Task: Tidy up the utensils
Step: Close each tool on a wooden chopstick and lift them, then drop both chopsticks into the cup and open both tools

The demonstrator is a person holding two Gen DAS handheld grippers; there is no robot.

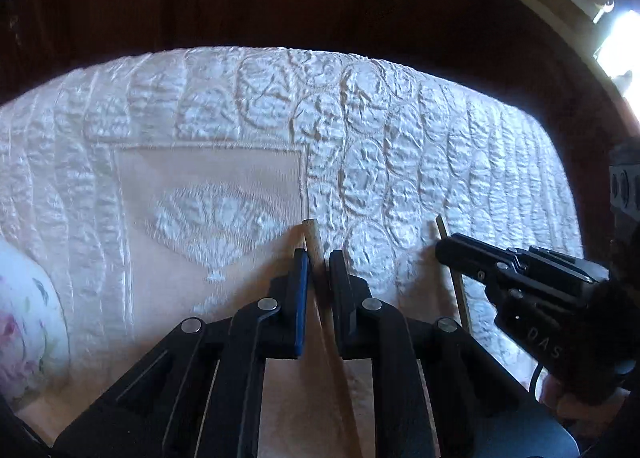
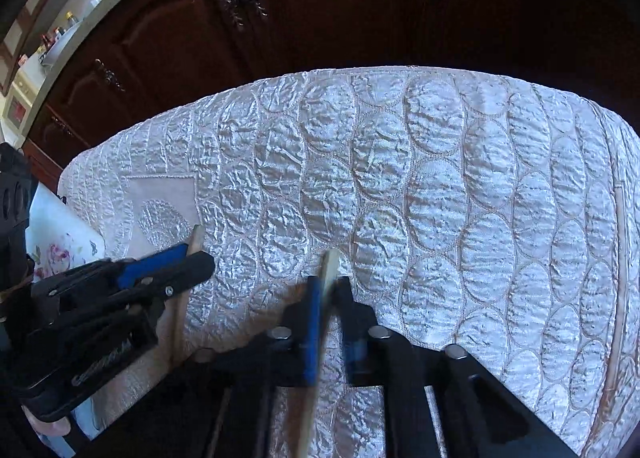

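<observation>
My left gripper (image 1: 319,258) is shut on a round wooden chopstick (image 1: 311,232) whose end sticks out past the fingertips over the tablecloth. My right gripper (image 2: 329,282) is shut on a second, flat-ended wooden chopstick (image 2: 331,262). In the left wrist view the right gripper (image 1: 444,248) comes in from the right with its stick (image 1: 441,225) held alongside. In the right wrist view the left gripper (image 2: 196,258) sits at the left with its stick (image 2: 196,238). Both sticks point away from me, roughly parallel, a hand's width apart.
A white quilted tablecloth (image 1: 380,130) covers the table. A floral-patterned plate or cloth (image 1: 24,330) lies at the left edge and also shows in the right wrist view (image 2: 60,242). Dark wooden cabinet doors (image 2: 320,10) stand behind the table.
</observation>
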